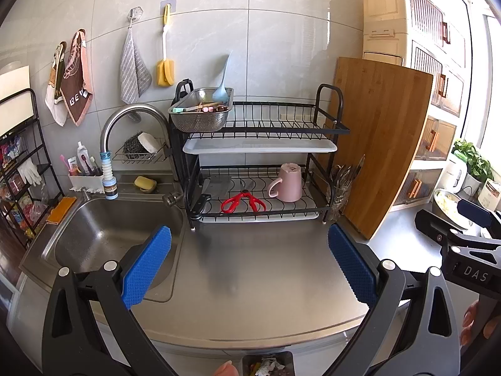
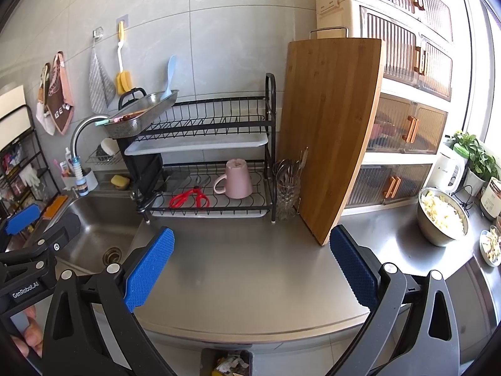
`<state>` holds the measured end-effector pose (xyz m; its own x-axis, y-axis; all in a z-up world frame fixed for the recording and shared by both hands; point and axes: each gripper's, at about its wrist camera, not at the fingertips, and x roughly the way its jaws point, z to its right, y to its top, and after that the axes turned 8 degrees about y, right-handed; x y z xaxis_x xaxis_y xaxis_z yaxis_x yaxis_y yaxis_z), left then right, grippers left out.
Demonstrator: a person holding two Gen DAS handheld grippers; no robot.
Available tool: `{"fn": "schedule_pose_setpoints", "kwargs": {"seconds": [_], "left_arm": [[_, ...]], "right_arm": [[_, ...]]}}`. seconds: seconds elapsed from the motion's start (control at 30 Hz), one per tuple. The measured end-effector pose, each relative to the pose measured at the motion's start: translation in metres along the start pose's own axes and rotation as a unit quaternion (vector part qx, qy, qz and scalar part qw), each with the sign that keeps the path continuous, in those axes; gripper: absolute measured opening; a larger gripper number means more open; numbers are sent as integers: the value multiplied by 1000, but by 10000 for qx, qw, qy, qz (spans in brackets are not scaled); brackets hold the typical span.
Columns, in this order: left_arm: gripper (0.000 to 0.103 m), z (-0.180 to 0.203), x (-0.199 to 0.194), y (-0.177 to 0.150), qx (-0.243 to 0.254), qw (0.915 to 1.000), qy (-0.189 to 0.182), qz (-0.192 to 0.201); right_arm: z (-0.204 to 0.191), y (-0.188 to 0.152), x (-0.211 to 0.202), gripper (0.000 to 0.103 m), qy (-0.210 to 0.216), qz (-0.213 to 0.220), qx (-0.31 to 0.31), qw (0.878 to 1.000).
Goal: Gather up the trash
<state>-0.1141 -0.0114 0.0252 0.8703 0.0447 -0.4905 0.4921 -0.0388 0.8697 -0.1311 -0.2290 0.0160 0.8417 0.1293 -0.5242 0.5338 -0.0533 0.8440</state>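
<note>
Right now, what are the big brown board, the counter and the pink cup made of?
The cutting board looks like bamboo or wood: brown, with glued strips showing. The counter looks like brushed stainless steel: grey, dull shine, blurry reflections. The pink mug is probably ceramic with a matte finish, though plastic can't be ruled out.

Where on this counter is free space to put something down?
Bare steel counter lies between the sink, the dish rack and the cutting board. Right of the board another strip is free, but the far right is crowded by a bowl and a plate.
</note>
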Motion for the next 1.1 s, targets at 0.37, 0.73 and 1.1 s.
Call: {"fn": "schedule_pose_setpoints", "kwargs": {"seconds": [0.37, 0.73, 1.1], "left_arm": [[95, -5, 8, 1, -39, 10000, -22, -41], [95, -7, 10, 2, -51, 10000, -33, -66], [95, -7, 7, 2, -55, 9999, -84, -27]], "right_arm": [[0, 2, 5, 100, -18, -11, 32, 10000], [-1, 4, 9, 100, -6, -24, 36, 10000], [1, 3, 6, 100, -24, 2, 51, 10000]]}}
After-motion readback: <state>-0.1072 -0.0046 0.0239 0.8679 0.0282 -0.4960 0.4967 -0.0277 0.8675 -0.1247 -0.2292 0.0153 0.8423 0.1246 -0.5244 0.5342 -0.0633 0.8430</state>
